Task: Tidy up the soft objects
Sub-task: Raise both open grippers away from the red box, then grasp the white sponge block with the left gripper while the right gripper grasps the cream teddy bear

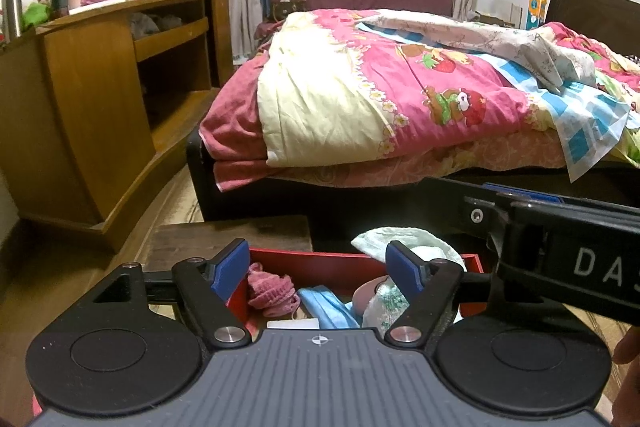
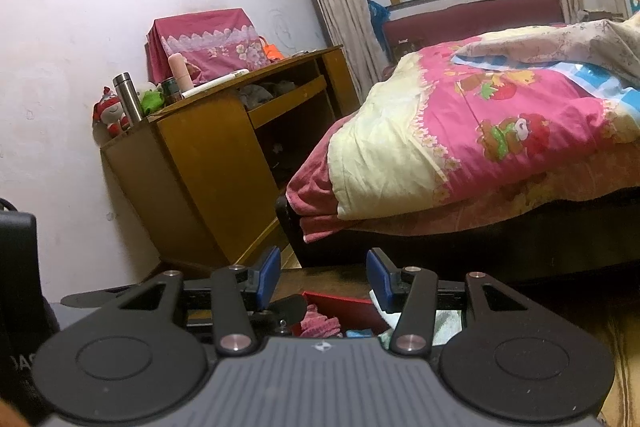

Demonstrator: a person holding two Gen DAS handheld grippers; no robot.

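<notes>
A red box (image 1: pixel 352 262) sits low in front of the bed and holds several soft items. Among them are a pink knitted piece (image 1: pixel 272 293), a blue face mask (image 1: pixel 328 309) and a white-green cloth (image 1: pixel 382 309). A pale green towel (image 1: pixel 400 237) hangs over its far right rim. My left gripper (image 1: pixel 320 265) hovers over the box, open, with nothing between its blue pads. My right gripper (image 2: pixel 324 277) is also open and empty, above the same box (image 2: pixel 344 303). Its view shows the pink piece (image 2: pixel 320 325) and the towel (image 2: pixel 446 323); its body (image 1: pixel 568 259) crosses the left wrist view.
A bed with a pink cartoon quilt (image 1: pixel 400 87) fills the right and middle. A wooden cabinet (image 1: pixel 92 107) stands at the left with a steel flask (image 1: pixel 12 7) and other small items on top. The box rests on a dark wooden surface (image 1: pixel 224 237).
</notes>
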